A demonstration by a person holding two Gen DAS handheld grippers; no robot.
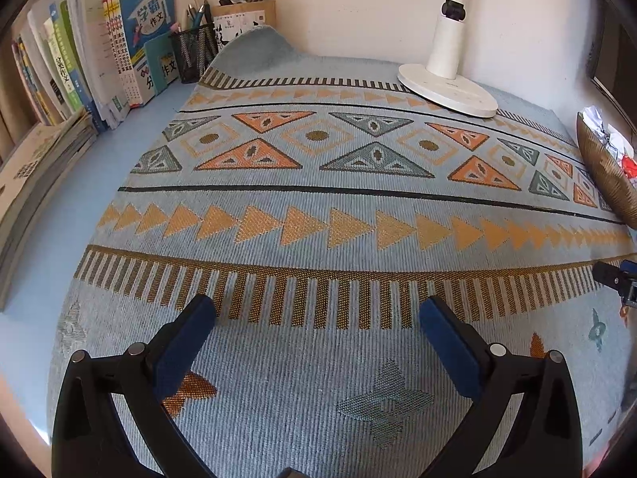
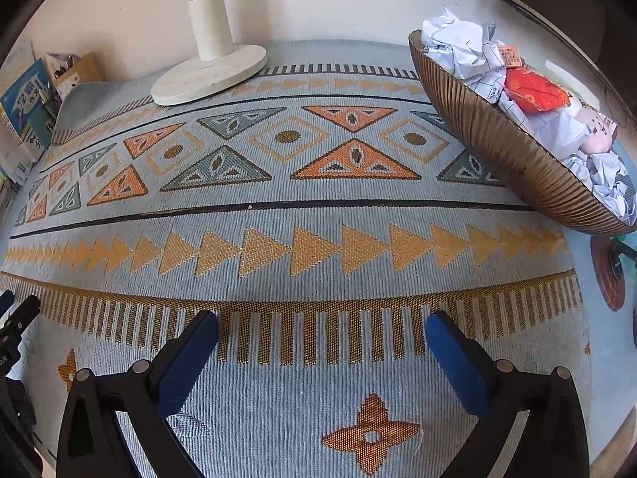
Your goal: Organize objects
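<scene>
My left gripper (image 1: 317,312) is open and empty, low over a blue patterned mat (image 1: 318,207). My right gripper (image 2: 321,328) is open and empty over the same mat (image 2: 278,215). A brown ribbed bowl (image 2: 501,151) at the right holds crumpled white paper (image 2: 458,46) and an orange-red packet (image 2: 533,91). The bowl's edge also shows in the left wrist view (image 1: 605,171). A black mesh pen holder (image 1: 195,55) with pens stands at the back left beside upright books (image 1: 131,44).
A white lamp base (image 1: 446,87) stands at the back; it also shows in the right wrist view (image 2: 209,73). Flat books (image 1: 40,171) lie at the left. A dark monitor (image 2: 557,0) is at the far right. The mat's back left corner is curled up.
</scene>
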